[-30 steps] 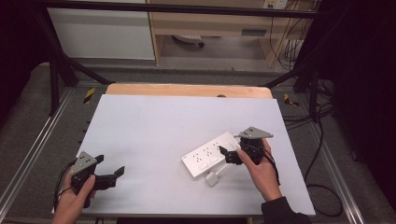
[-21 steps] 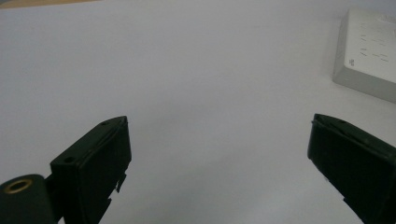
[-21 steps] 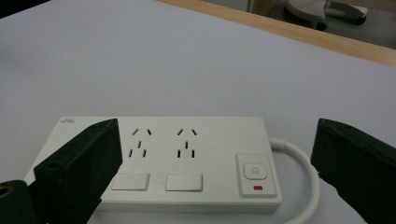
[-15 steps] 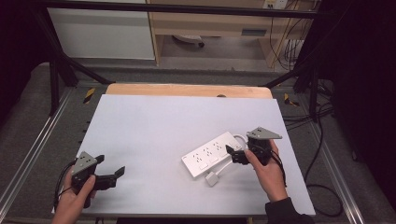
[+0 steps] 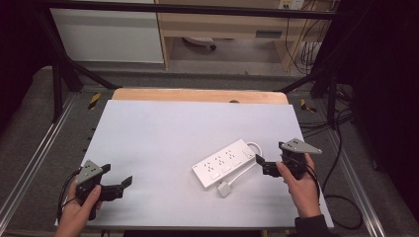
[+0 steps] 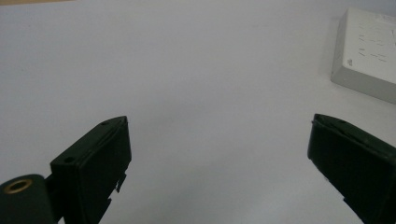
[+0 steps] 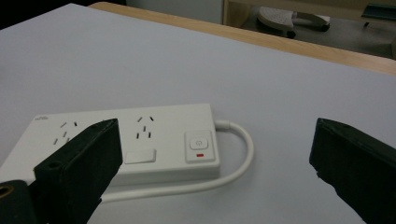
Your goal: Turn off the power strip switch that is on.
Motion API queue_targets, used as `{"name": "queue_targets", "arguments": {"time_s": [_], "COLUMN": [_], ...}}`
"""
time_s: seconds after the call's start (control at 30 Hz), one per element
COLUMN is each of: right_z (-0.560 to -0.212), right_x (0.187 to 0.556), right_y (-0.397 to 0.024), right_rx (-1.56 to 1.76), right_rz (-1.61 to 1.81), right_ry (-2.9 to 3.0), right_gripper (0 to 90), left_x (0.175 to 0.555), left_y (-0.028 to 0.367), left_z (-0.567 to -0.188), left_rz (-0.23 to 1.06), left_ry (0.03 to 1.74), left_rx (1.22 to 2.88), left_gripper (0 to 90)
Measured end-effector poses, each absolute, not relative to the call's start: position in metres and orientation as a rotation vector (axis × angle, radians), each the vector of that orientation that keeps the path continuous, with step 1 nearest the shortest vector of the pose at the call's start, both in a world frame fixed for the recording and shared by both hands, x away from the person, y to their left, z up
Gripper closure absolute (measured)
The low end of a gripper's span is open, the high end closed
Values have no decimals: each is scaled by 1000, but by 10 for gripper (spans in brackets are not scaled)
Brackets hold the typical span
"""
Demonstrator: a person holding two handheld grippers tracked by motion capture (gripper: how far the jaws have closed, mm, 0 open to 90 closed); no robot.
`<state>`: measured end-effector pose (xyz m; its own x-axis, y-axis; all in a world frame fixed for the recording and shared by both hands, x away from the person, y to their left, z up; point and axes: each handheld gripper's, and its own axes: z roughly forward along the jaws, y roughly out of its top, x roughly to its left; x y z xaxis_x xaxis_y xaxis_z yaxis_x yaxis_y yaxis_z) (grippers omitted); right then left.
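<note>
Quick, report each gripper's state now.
Left gripper: open, holding nothing.
Right gripper: open, holding nothing, just off the end of the power strip.

power strip (image 6: pixel 369 53) cut off at left gripper view's edge, its near end hidden behind fingers (image 7: pixel 79 163)

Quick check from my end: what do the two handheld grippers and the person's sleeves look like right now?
Both are black two-jaw tools with blocky, flat-faced jaws. The left gripper and right gripper each carry a grey three-cornered plate on top, and a dark cable trails from each. A brass-coloured ring sits at the jaw base in both gripper views. A dark sleeve covers the right wrist.
</note>
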<state>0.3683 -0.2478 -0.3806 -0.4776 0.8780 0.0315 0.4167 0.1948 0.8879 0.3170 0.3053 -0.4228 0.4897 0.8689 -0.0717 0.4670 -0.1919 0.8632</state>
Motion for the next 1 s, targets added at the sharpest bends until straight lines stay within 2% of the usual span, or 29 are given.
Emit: {"name": "queue_targets", "arguments": {"time_s": [0.47, 1.0], "right_z": [-389, -413], "right_x": [359, 365], "right_y": [-283, -298], "right_rx": [1257, 1305], "right_rz": [1218, 1183], "right_ry": [1949, 1951], "right_gripper": [35, 40], "left_x": [317, 317], "left_y": [306, 305], "left_z": [-423, -423], "left_rz": [556, 553], "left_ry": [1121, 1117], "left_rx": [1828, 1830], "left_gripper": [61, 61]}}
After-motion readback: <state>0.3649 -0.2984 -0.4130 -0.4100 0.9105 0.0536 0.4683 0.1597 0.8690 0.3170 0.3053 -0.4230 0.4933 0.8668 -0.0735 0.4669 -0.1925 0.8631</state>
